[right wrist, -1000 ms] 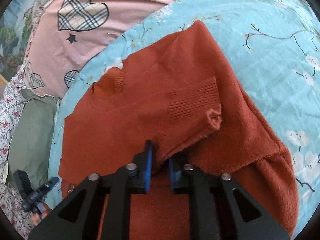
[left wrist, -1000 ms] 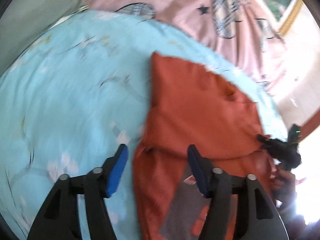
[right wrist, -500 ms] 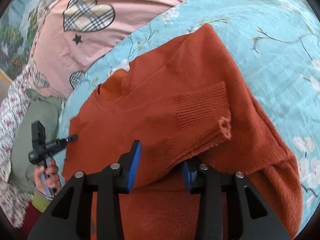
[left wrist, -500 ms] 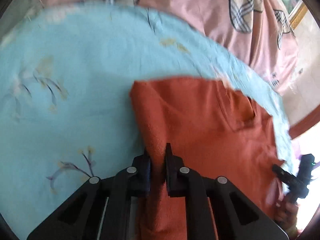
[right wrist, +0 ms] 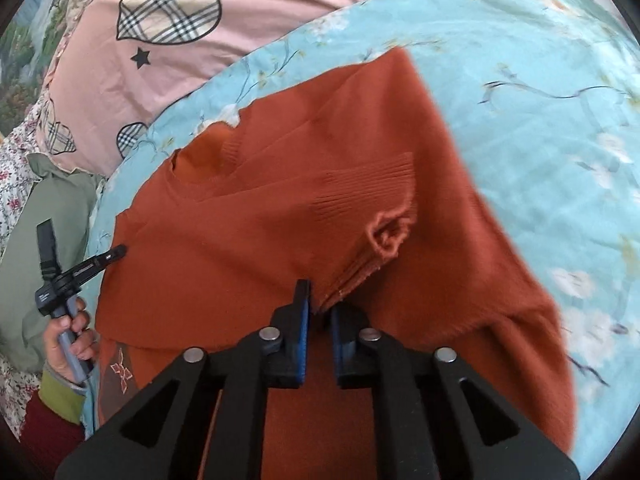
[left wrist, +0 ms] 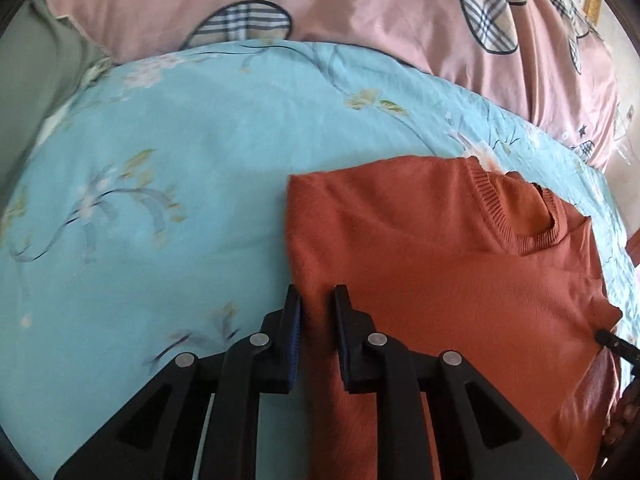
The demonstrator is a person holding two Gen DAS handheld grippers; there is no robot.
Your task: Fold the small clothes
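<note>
- The orange sweater (left wrist: 440,264) lies on the blue flowered bedsheet (left wrist: 160,184), its neckline (left wrist: 516,220) toward the pink pillow (left wrist: 360,8); one sleeve is already laid across the chest, its ribbed cuff (right wrist: 372,196) near the middle.
- Our left gripper (left wrist: 317,320) has its jaws narrowed on the sweater's folded side edge, cloth pinched between the blue pads, so we judge it holding.
- Our right gripper (right wrist: 320,316) is likewise nearly closed on the lower edge of the folded sleeve, just below the cuff; a thin layer of knit sits between the pads.
- With both sides pinched, we judge the step in hand to be carrying the body over into the next fold.
- To do it well we should lift both grips together and level, so the fold line stays straight and the sleeve does not slide out.
- The knit looks soft and stretchy; pulling outward would distort it, so we move over rather than apart.
- We should lay the fabric down fully before opening either gripper, then release without dragging.
- The green cloth (right wrist: 52,216) beside the bedsheet should stay out of the fold.
</note>
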